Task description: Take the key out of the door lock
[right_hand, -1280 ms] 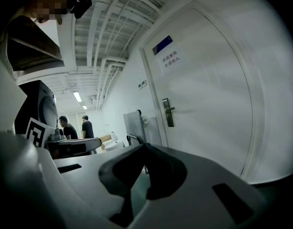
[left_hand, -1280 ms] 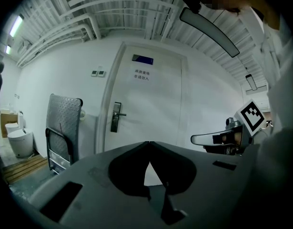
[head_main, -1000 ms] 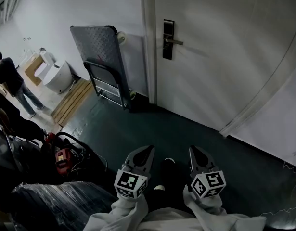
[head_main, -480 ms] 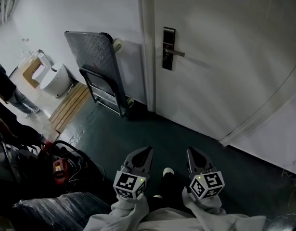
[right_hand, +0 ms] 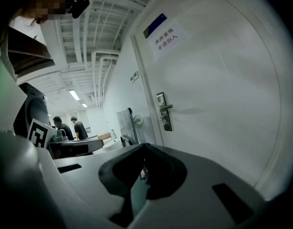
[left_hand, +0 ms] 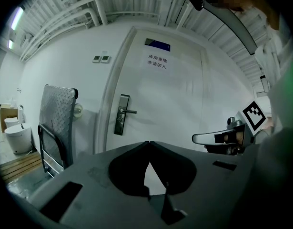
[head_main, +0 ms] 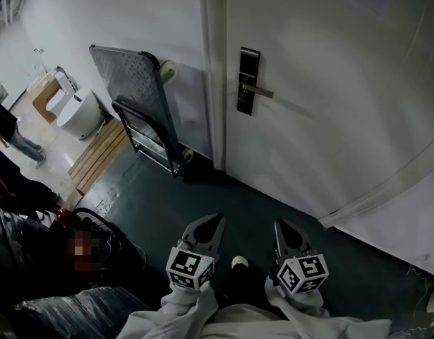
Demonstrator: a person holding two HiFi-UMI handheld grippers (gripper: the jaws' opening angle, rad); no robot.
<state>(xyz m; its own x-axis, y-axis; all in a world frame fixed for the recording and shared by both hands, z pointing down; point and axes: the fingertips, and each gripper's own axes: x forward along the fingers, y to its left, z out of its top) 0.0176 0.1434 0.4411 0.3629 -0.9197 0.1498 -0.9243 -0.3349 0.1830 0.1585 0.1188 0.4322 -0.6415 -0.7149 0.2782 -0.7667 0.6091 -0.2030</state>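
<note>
Since a second ago the lock plate (head_main: 248,80) has slid lower in the head view and the door (head_main: 344,119) has come closer, while both tongs stay low by the person's body. The key should sit on that plate, under the lever handle (head_main: 262,90), but it is too small to make out. The left tongs (head_main: 217,221) and the right tongs (head_main: 280,226) are each closed tip to tip on nothing. The lock lies ahead of them and well above, about midway between the two, so neither is clearly nearer. A key there would likely stick straight out of the door face, which calls for a straight pull back. Bare door lies to the lock's right. The door frame (head_main: 213,83) is just beside it on the left, with a folded platform trolley (head_main: 132,90) leaning beyond.
</note>
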